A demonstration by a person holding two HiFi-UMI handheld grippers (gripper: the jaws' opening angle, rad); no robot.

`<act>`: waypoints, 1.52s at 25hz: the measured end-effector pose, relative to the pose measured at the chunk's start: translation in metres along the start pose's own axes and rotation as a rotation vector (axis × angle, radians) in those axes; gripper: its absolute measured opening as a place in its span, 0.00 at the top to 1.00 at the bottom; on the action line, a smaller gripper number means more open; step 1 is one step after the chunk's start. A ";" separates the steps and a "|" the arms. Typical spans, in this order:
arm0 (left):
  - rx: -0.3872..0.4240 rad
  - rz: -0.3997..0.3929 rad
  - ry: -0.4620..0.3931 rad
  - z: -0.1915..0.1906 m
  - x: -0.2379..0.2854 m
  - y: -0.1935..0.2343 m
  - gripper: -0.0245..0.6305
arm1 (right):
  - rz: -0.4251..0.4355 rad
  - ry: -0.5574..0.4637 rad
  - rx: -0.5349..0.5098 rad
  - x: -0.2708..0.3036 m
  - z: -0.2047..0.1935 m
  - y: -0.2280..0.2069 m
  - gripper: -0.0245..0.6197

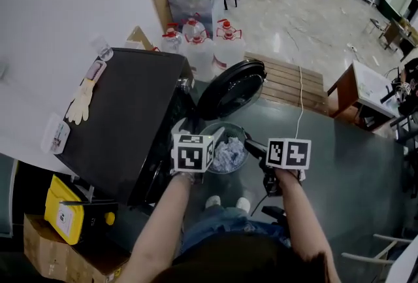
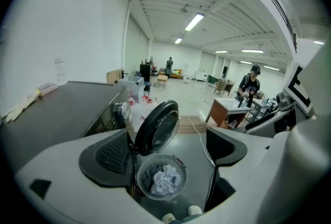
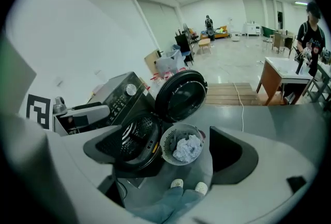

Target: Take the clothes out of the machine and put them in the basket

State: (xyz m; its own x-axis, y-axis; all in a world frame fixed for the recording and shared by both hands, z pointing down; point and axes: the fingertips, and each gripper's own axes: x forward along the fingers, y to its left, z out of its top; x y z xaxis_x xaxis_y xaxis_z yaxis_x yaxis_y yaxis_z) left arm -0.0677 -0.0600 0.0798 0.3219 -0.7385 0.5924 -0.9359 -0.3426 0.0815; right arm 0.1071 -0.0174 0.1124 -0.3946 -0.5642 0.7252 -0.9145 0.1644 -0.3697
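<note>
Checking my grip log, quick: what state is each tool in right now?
Left tool: open, nothing between its jaws.
Right tool: open, nothing between its jaws.

The left forearm [image 1: 160, 223] and right forearm [image 1: 305, 219] are extending forward side by side. The left gripper [image 2: 165, 158] and right gripper [image 3: 178, 153] are tilting downward, jaws standing wide apart, apparently gripping nothing.

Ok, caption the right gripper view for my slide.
Right hand-held gripper, jaws apart, above the basket of crumpled clothes beside the washing machine, its door open.
</note>
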 end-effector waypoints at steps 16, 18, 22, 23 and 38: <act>0.049 -0.014 -0.306 0.074 -0.058 -0.001 0.27 | 0.122 -0.408 -0.299 -0.077 0.081 0.062 0.21; 0.065 -0.006 -0.341 0.082 -0.065 0.001 0.27 | 0.132 -0.455 -0.347 -0.089 0.089 0.071 0.24; 0.109 -0.001 -0.400 0.099 -0.080 0.002 0.27 | 0.141 -0.532 -0.435 -0.108 0.102 0.087 0.30; 0.122 0.000 -0.416 0.104 -0.084 0.002 0.27 | 0.139 -0.545 -0.448 -0.112 0.105 0.090 0.32; 0.310 -0.019 -0.657 0.172 -0.159 -0.006 0.58 | 0.087 -0.784 -0.661 -0.185 0.151 0.133 0.68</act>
State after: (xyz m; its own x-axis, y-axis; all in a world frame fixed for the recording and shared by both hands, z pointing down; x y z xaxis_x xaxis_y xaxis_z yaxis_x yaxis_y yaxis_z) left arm -0.0888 -0.0399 -0.1525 0.4486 -0.8936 -0.0182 -0.8770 -0.4362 -0.2014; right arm 0.0717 -0.0135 -0.1588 -0.5094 -0.8596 0.0407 -0.8454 0.5087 0.1627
